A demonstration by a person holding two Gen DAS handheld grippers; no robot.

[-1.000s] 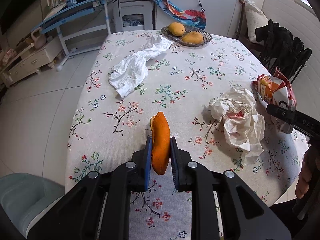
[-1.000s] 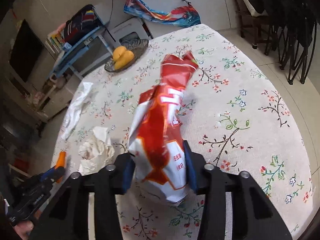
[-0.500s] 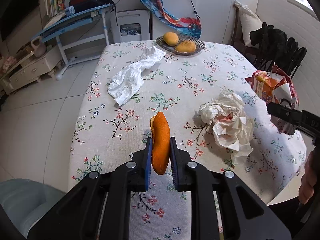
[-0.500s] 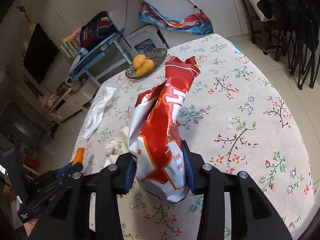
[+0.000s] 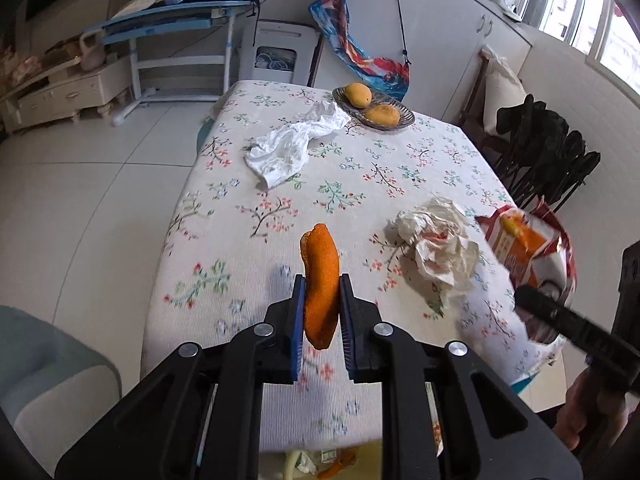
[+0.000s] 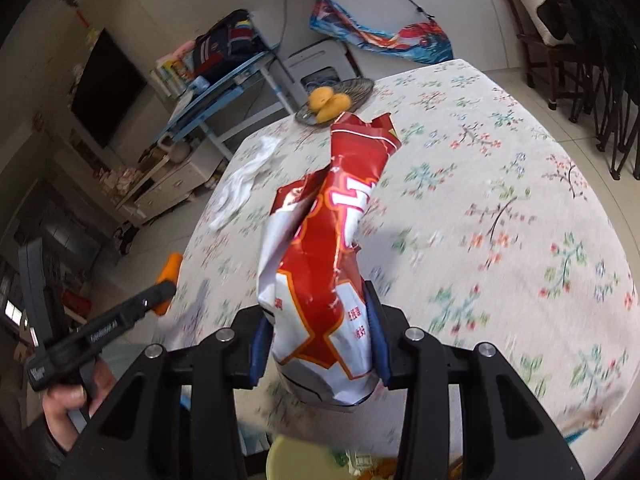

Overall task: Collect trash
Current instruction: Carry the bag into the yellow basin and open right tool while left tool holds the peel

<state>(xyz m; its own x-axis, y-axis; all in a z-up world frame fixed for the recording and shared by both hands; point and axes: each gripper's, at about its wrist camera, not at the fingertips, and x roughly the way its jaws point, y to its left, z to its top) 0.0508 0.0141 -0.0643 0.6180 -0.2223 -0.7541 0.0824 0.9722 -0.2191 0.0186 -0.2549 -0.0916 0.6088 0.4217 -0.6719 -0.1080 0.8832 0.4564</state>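
My left gripper point(image 5: 320, 310) is shut on an orange peel point(image 5: 320, 280), held upright above the near edge of the floral table point(image 5: 360, 176). In the right wrist view my right gripper point(image 6: 318, 342) is shut on a crumpled red and white snack bag point(image 6: 324, 256), lifted over the table's near end. The same bag point(image 5: 528, 248) shows at the right of the left wrist view. The peel point(image 6: 168, 276) and the left gripper show at the left of the right wrist view. A crumpled paper wad point(image 5: 436, 240) lies on the cloth. Below both grippers a yellow bin point(image 6: 304, 460) with scraps peeks out.
A white plastic bag point(image 5: 292, 144) lies mid-table. A wicker dish point(image 5: 374, 110) with two mangoes stands at the far end. Dark chairs point(image 5: 548, 152) line the right side. A pale seat point(image 5: 44, 368) sits at the lower left, and white floor tiles point(image 5: 100, 168) spread left.
Both grippers have pulled back toward the table's near edge and risen a little, each still holding its item. The table looks farther away and the yellow bin now shows at the bottom.
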